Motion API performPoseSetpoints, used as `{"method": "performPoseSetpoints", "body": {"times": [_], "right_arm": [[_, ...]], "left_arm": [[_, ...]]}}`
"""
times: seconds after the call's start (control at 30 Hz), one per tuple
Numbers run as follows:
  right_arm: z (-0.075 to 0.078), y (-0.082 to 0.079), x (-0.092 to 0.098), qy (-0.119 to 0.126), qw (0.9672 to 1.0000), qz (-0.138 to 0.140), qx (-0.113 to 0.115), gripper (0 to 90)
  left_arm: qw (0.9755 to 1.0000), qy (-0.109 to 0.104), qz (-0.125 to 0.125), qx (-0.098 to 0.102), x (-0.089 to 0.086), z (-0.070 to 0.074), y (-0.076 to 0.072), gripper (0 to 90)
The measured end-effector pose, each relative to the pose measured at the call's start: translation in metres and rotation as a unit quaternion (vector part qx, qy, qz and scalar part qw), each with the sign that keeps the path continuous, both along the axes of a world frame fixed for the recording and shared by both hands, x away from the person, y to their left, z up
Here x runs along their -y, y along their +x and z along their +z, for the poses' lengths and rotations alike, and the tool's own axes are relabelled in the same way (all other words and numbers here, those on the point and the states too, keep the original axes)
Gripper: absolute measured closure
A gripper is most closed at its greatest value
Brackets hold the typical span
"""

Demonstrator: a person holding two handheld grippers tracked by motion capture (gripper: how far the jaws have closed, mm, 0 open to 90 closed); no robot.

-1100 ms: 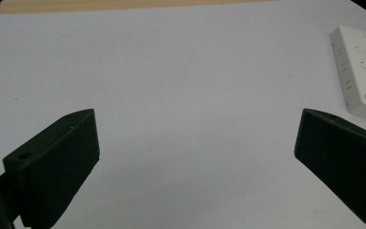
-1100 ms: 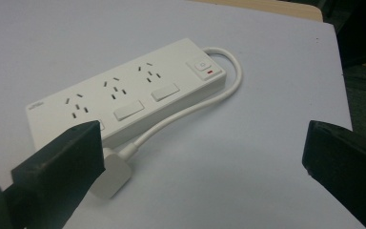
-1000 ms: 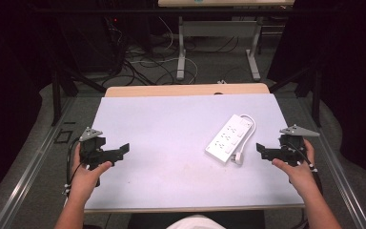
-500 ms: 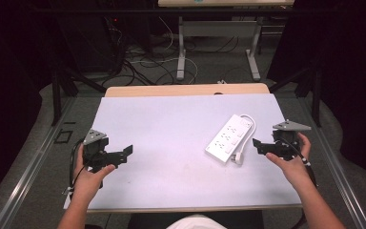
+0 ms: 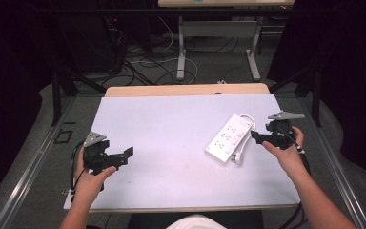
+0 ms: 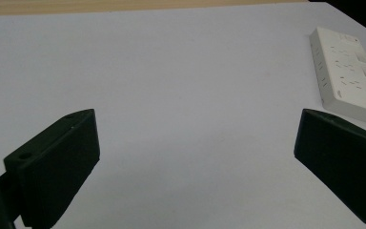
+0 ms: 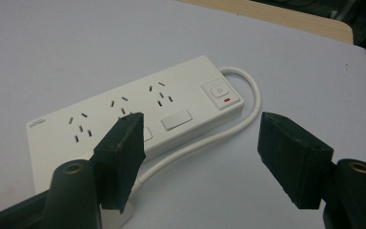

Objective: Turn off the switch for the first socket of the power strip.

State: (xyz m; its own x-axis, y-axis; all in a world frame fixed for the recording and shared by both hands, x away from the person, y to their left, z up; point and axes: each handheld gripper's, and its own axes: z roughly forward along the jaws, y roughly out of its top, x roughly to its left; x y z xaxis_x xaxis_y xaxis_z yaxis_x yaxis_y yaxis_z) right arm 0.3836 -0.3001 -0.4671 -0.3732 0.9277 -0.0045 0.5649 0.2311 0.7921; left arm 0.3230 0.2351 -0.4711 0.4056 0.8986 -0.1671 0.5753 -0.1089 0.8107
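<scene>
A white power strip (image 5: 230, 137) lies slantwise on the right half of the pale worktop (image 5: 171, 143), its cord (image 7: 209, 138) looping along one side to a plug half hidden behind a jaw. The right tool (image 5: 256, 136) hovers just beside it, jaws spread wide, holding nothing. The left tool (image 5: 126, 155) sits well apart near the left edge, also wide open and empty; its view crops the strip's far end.
</scene>
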Motion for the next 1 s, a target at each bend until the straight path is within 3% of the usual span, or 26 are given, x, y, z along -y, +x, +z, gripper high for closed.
{"method": "performPoseSetpoints", "body": {"times": [0.4, 0.8, 1.0], "right_arm": [[-0.005, 0.024, 0.001, 0.0, 0.9993, 0.001, -0.037, 42.6], [-0.012, 0.048, -0.006, -0.022, 0.9986, 0.005, -0.049, 50.7], [-0.019, 0.061, -0.013, -0.025, 0.9982, 0.011, -0.053, 61.2]], "left_arm": [[1.0, -0.003, -0.002, 0.0, 0.003, -0.002, -0.001, 1.6], [1.0, -0.002, -0.003, 0.0, 0.002, -0.001, -0.002, 1.8], [1.0, -0.001, -0.003, 0.0, 0.001, -0.001, -0.002, 1.8]]}}
